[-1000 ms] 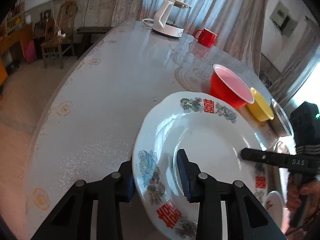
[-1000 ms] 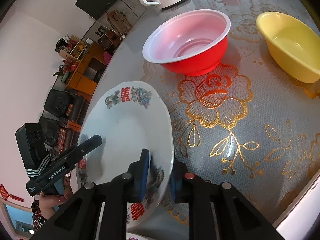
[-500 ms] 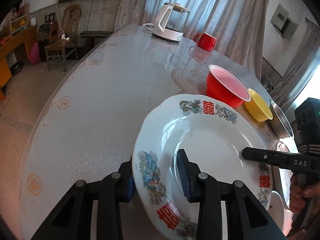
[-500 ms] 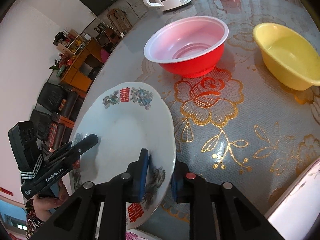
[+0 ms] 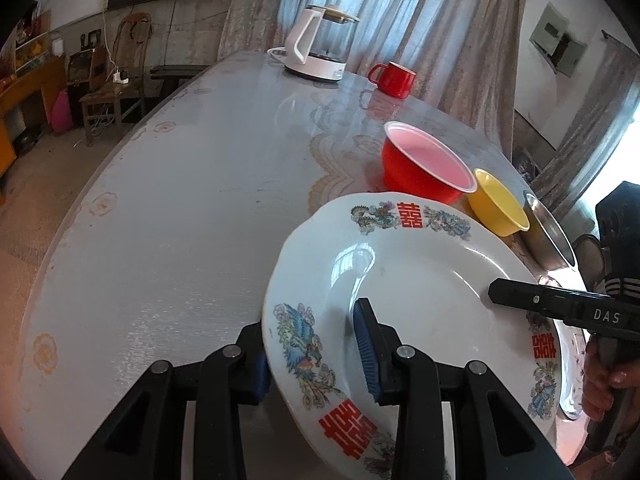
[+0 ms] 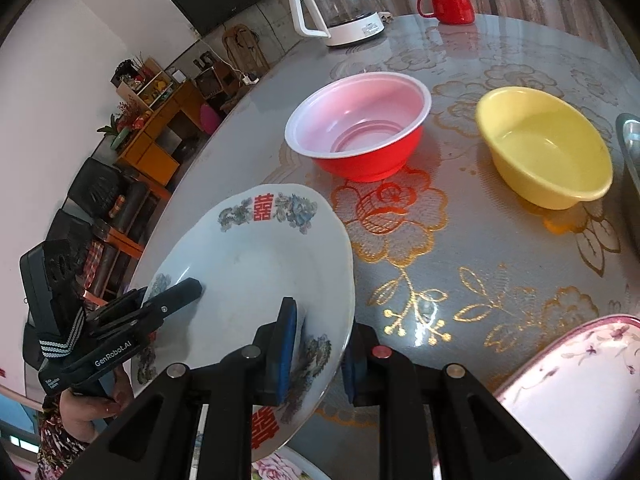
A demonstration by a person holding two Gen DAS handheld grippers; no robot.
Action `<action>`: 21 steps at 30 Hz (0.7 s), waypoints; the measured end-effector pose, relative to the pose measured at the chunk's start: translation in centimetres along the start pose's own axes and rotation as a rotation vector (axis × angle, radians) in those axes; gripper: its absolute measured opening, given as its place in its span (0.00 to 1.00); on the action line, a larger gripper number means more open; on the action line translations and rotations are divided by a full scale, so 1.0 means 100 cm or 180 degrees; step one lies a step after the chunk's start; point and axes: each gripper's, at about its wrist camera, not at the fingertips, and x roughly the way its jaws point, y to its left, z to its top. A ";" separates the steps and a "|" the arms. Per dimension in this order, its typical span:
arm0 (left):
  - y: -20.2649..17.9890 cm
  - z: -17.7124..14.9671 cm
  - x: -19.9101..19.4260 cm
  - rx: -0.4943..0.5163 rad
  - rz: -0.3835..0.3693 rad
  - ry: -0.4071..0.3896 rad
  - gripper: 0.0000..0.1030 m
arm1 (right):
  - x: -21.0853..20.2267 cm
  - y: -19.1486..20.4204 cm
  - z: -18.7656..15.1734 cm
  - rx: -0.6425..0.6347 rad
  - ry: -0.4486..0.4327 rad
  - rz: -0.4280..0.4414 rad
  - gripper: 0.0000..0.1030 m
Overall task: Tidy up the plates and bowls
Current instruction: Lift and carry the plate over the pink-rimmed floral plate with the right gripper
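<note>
A white plate point(image 5: 420, 280) with red characters and bird patterns on its rim hangs tilted above the table, held from both sides. My left gripper point(image 5: 312, 344) is shut on its near-left rim, one pad on top and one beneath. My right gripper point(image 6: 318, 352) is shut on the opposite rim of the same plate point(image 6: 256, 264). Each view shows the other gripper's finger lying on the plate: the right one point(image 5: 520, 300) and the left one point(image 6: 160, 308). A red bowl point(image 6: 360, 128) and a yellow bowl point(image 6: 548, 148) stand beyond it.
A pink-flowered plate point(image 6: 580, 380) lies at the lower right, and another flowered plate point(image 6: 280, 464) sits under the held one. A metal bowl point(image 5: 548, 236) is beside the yellow bowl point(image 5: 498, 204). A kettle point(image 5: 316, 48) and a red mug point(image 5: 394, 80) stand at the far edge of the round table point(image 5: 180, 220).
Both grippers have kept their hold and carried the plate a little up and back from the bowls. The pink-flowered plate has come into the right wrist view.
</note>
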 end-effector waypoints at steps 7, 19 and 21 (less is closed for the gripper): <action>-0.014 0.000 -0.003 0.0025 -0.0092 -0.0007 0.35 | -0.007 -0.002 -0.005 0.0036 -0.0070 0.0084 0.19; -0.043 -0.001 0.001 0.0138 -0.0249 0.0025 0.35 | -0.023 -0.007 -0.018 0.0036 -0.0159 0.0091 0.19; -0.046 -0.002 0.005 0.0143 -0.0305 0.0064 0.35 | -0.023 -0.008 -0.018 0.0042 -0.0162 0.0114 0.18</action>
